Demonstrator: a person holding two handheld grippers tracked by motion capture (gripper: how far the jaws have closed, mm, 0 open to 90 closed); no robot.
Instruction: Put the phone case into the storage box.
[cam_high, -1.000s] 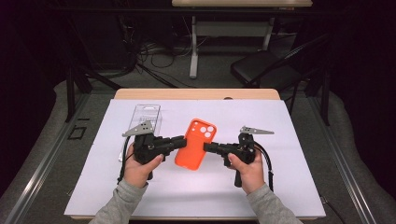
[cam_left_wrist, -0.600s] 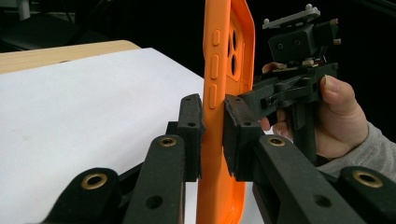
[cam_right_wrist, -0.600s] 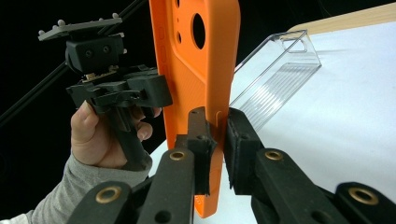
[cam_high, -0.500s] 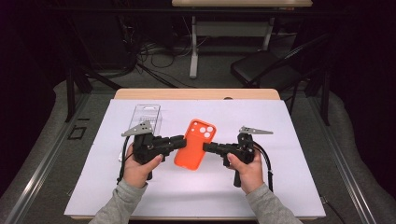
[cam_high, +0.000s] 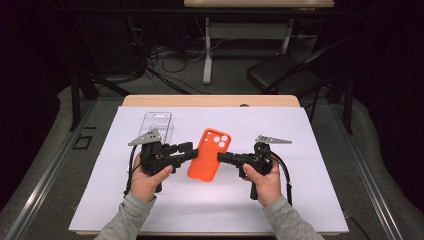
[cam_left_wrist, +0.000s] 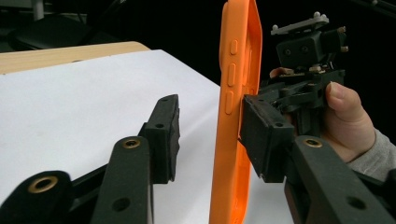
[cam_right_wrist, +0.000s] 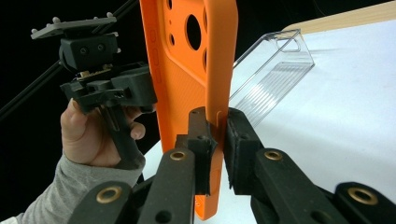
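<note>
Two claws meet at one orange phone case (cam_high: 208, 155) in the middle of the white sheet (cam_high: 300, 200) on the tabletop (cam_high: 210, 101). From the high view the case looks as if it lies flat, with the left claw (cam_high: 190, 151) at its left edge and the right claw (cam_high: 222, 157) at its right edge. The right gripper view tells more: the case (cam_right_wrist: 187, 70) stands up on its edge, and the right claw (cam_right_wrist: 217, 149) is pinched tight on its rim. The left gripper view shows the left claw (cam_left_wrist: 210, 130) with its jaws apart; they have just been opening. One jaw touches the side of the case (cam_left_wrist: 236, 93), the other stands off from it with white sheet showing in the gap. The case is bright orange and looks soft, with round camera holes near one end and raised buttons along its side. Behind it, a clear plastic box (cam_right_wrist: 273, 70) lies on the sheet, near the case.
</note>
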